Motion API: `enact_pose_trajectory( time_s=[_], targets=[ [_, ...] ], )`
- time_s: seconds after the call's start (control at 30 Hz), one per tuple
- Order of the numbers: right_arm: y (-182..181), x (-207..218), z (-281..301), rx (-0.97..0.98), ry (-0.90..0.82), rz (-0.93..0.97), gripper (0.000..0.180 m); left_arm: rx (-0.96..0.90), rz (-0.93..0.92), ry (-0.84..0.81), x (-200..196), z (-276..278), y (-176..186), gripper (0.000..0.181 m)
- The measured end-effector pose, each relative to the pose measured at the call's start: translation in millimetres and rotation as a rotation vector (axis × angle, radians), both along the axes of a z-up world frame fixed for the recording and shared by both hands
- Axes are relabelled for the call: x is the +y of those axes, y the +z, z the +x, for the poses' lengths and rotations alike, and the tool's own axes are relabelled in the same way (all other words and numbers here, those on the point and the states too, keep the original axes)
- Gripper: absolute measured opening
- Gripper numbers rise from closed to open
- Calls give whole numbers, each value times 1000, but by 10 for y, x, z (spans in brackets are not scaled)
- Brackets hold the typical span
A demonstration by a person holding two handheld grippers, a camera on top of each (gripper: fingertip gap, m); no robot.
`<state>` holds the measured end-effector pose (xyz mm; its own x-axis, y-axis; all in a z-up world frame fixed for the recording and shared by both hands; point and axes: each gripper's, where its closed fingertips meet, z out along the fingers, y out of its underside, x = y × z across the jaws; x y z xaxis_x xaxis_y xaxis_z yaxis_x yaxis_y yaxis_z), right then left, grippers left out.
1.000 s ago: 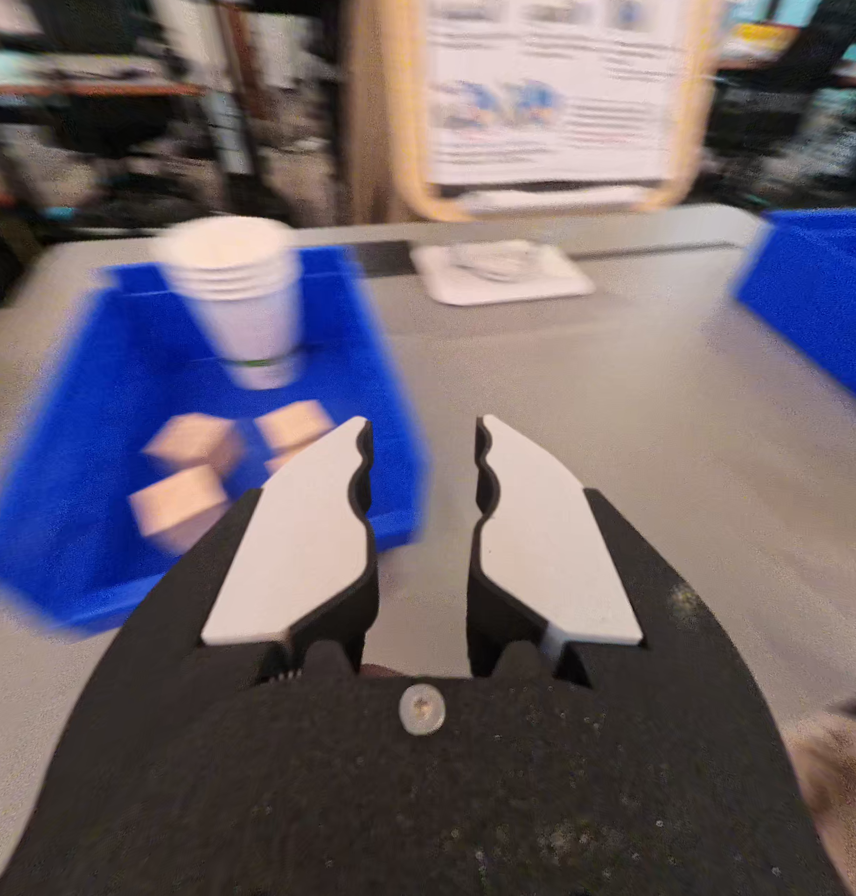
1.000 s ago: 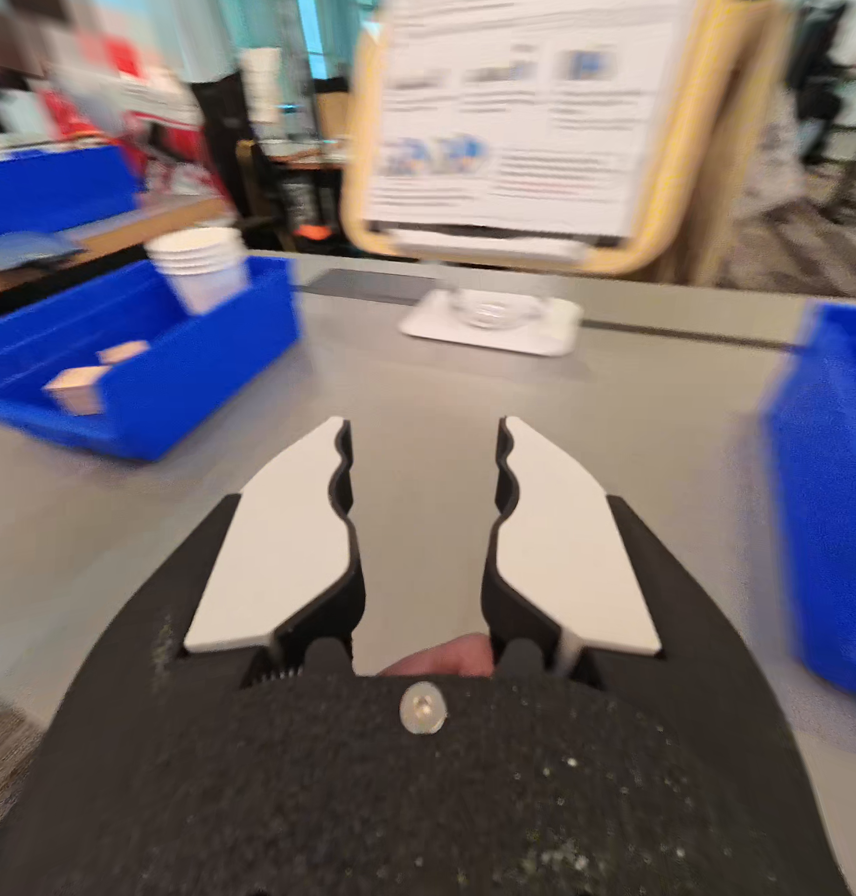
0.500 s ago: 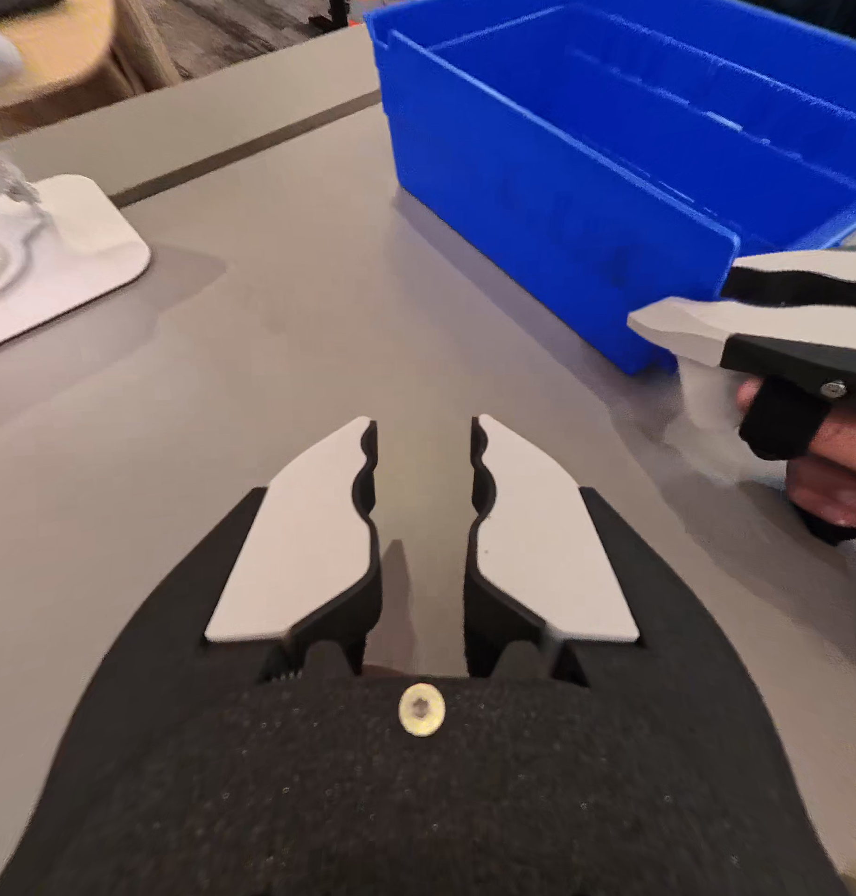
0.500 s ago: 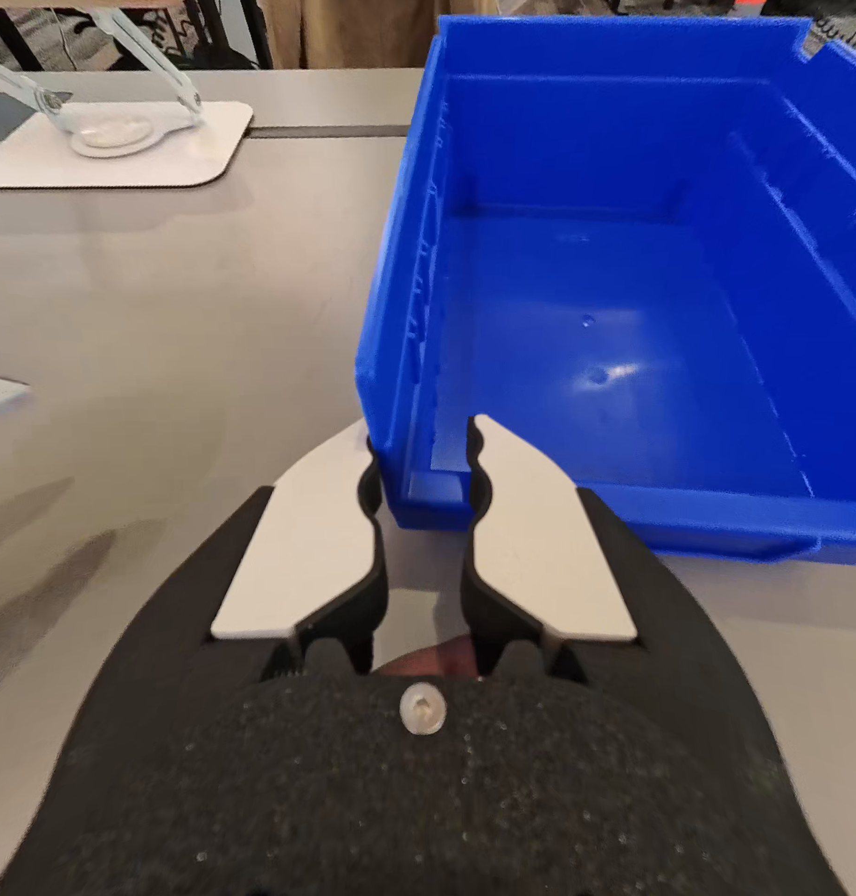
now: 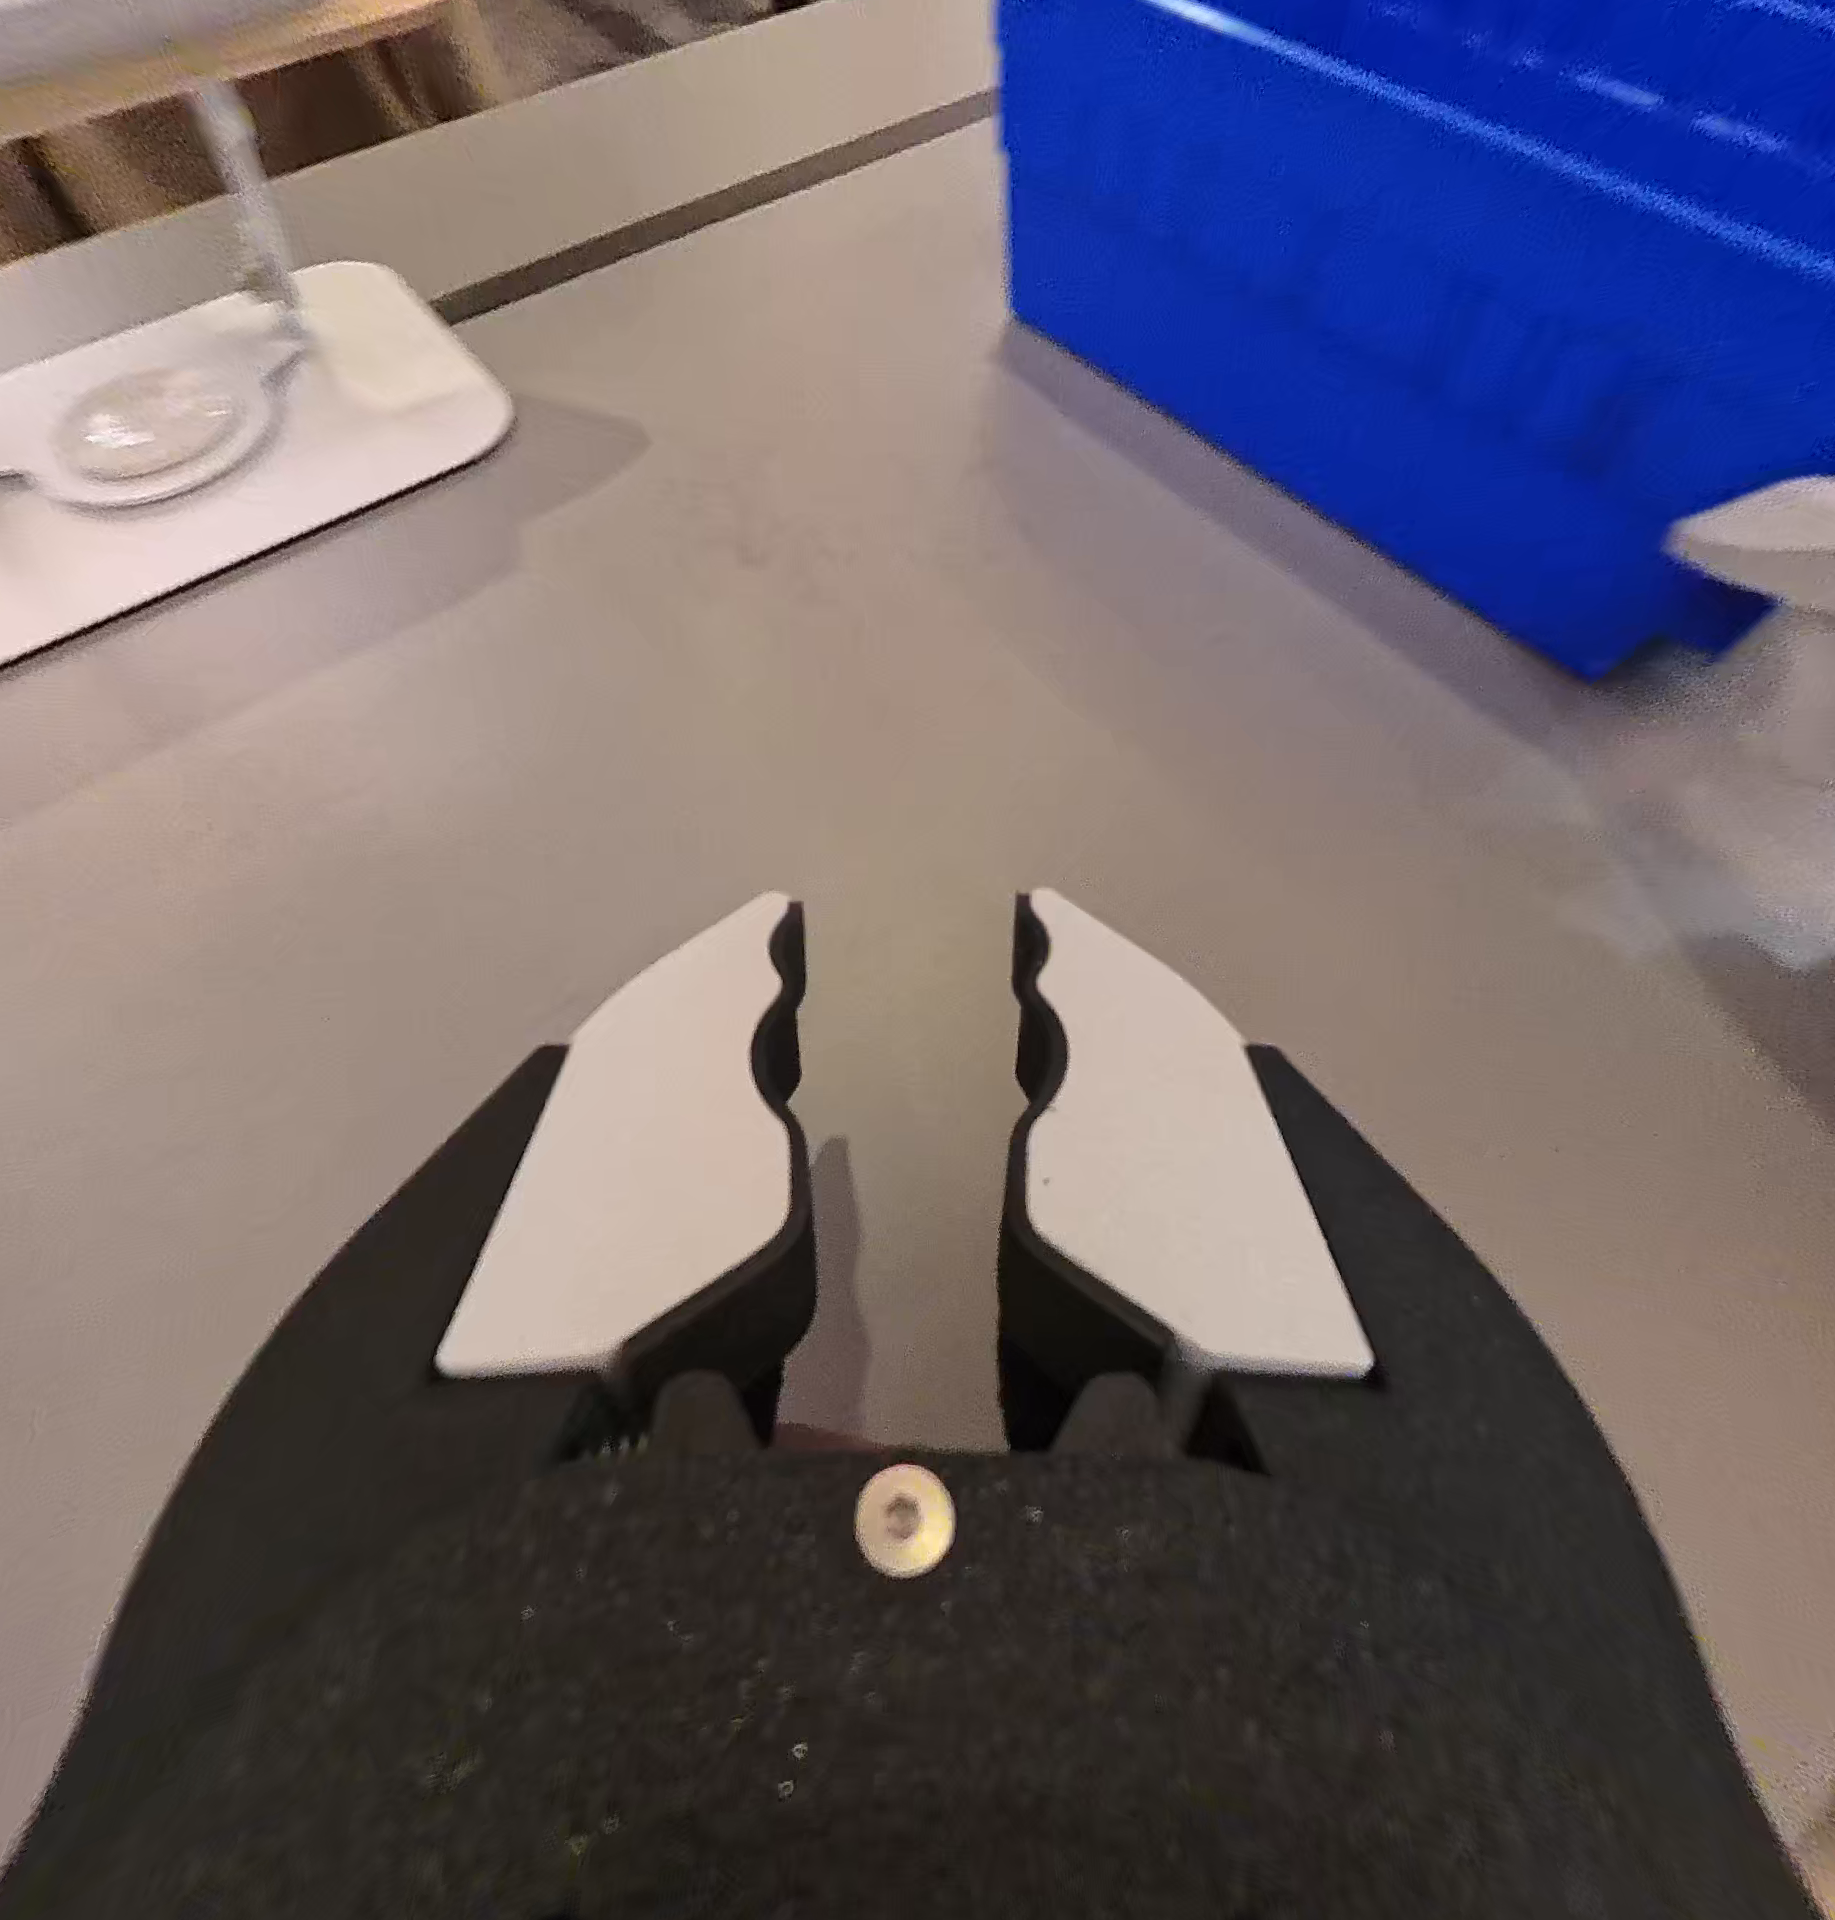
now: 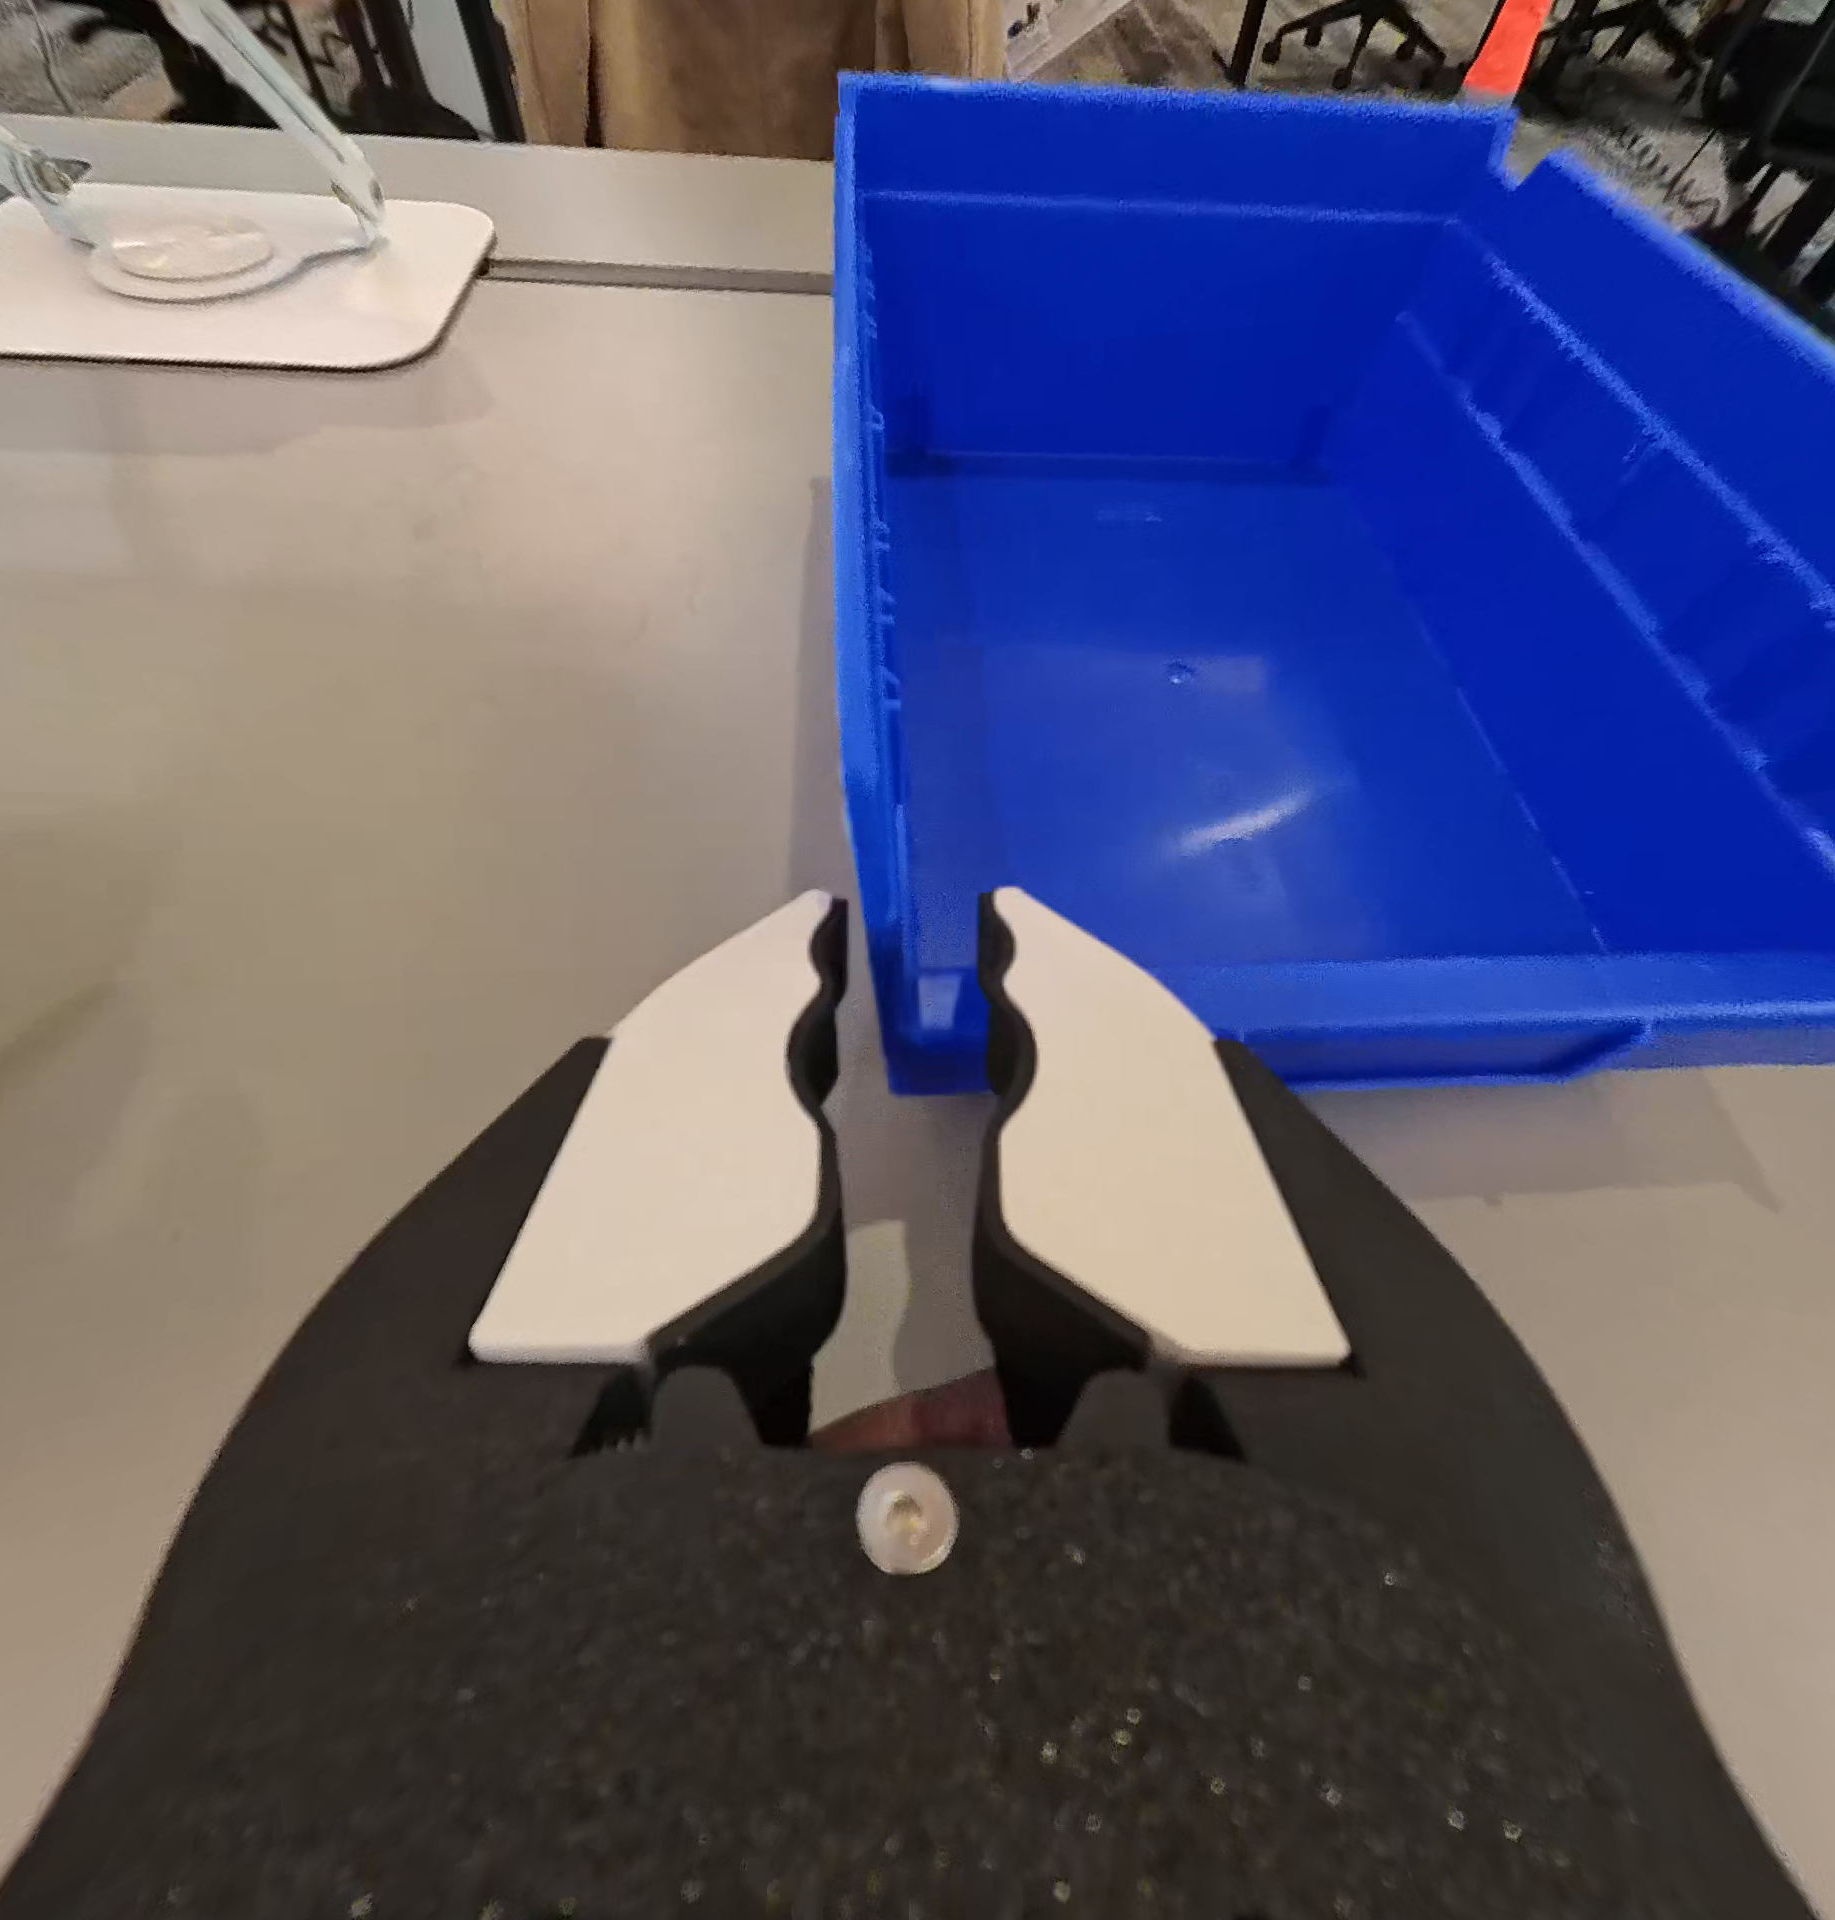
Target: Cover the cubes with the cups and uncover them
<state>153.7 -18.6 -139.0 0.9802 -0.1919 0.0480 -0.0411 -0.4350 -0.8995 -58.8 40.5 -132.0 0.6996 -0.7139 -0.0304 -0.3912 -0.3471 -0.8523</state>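
No cups or cubes show in either view now. My left gripper [image 5: 908,909] is open and empty, low over the bare grey table [image 5: 684,727]. My right gripper [image 6: 913,904] is open with a narrow gap and empty, its tips at the near left corner of an empty blue bin [image 6: 1360,665]. The same bin [image 5: 1464,312] shows at the right of the left wrist view. The blurred tip of the right gripper [image 5: 1786,551] shows at the right edge of the left wrist view, next to the bin.
A white flat base with a clear stand [image 6: 217,281] sits at the back left of the table; it also shows in the left wrist view [image 5: 165,457]. A dark seam [image 5: 705,208] crosses the table behind. Chairs and floor lie beyond the table.
Both views swung right, from the left bin of cups and cubes to the empty right bin. The right gripper's jaws narrowed. In the last half second the left view turned slightly left.
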Motion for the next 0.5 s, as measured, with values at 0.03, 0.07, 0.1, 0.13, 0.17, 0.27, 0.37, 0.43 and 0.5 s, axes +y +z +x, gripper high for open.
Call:
enact_pose_trajectory(
  time_s=[0.03,0.07,0.1,0.13,0.17,0.27,0.37,0.43,0.5],
  targets=[
    [43,-56,-43,-2,5,17,26,12,14,32,35,-119,-6,38],
    [95,-111,-131,5,22,41,29,24,31,75,87,-259,-11,39],
    [160,-155,-269,21,51,73,35,36,48,126,152,-414,-16,39],
    [251,-172,-495,46,117,120,36,42,65,178,222,-570,-17,39],
    [364,-181,-826,77,228,170,33,45,70,226,280,-717,-29,39],
    [655,-295,-1790,26,488,272,26,55,83,331,412,-1054,-63,36],
    [782,-504,-2690,-5,727,347,3,101,151,408,517,-1310,-22,31],
    [795,-577,-3051,-25,792,356,0,112,162,434,543,-1406,-15,31],
    [849,-628,-3306,-36,843,376,0,129,189,449,556,-1461,7,31]
  ],
)
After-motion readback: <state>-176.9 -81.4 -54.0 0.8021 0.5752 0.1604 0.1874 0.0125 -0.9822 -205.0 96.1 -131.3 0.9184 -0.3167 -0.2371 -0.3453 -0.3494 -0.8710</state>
